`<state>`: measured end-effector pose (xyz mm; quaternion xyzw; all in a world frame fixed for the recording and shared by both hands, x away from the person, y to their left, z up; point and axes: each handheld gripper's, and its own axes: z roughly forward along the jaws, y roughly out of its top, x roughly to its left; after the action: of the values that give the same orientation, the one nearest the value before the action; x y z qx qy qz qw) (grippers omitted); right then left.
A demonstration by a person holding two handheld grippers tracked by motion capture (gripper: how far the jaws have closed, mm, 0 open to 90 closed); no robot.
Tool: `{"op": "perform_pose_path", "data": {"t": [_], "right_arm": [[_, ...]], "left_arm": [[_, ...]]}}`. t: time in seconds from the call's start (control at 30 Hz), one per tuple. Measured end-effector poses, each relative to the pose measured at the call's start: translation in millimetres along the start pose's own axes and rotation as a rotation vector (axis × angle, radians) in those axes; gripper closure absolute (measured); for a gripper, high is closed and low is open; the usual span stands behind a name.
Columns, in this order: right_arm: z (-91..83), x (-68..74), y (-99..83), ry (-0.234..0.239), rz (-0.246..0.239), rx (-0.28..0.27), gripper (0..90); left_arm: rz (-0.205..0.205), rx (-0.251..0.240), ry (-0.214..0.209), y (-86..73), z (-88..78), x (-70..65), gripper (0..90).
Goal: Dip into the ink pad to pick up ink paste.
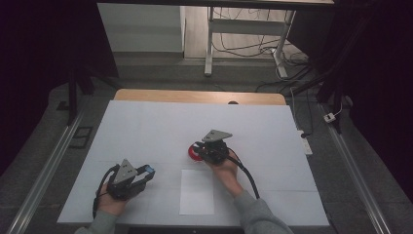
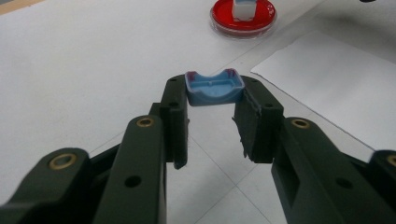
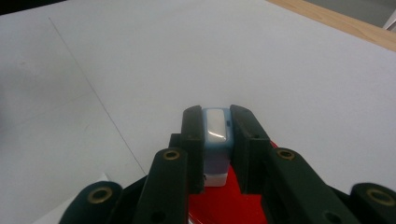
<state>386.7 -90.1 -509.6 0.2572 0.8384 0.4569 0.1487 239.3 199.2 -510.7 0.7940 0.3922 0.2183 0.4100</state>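
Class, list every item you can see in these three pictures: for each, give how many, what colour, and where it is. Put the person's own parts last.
Stamp cap: one, light blue with reddish edges, clamped between the left gripper's jaws, off the table.
Stamp body: one, pale blue and white, clamped between the right gripper's jaws, standing over the red dish.
Red dish: one, round, red, on the table just left of the right gripper.
Loose sheet: one, white, near edge of the table, between the hands.
Table: one, white cover, wooden strip along the far edge.
Desk frame: one, white, on the floor beyond the table, cables beside it.
Left gripper: one, black, near left.
Right gripper: one, black, centre.
Hands: two, grey sleeves, bottom edge.
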Motion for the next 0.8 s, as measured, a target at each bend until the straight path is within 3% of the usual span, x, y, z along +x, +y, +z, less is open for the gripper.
{"op": "perform_pose_path", "data": {"t": [0.8], "right_arm": [[-12.6, -2.6, 5.9, 0.006, 0.024, -0.052, 75.7]], "left_arm": [[0.0, -0.002, 0.002, 0.1, -0.3, 0.2, 65.5]]}}
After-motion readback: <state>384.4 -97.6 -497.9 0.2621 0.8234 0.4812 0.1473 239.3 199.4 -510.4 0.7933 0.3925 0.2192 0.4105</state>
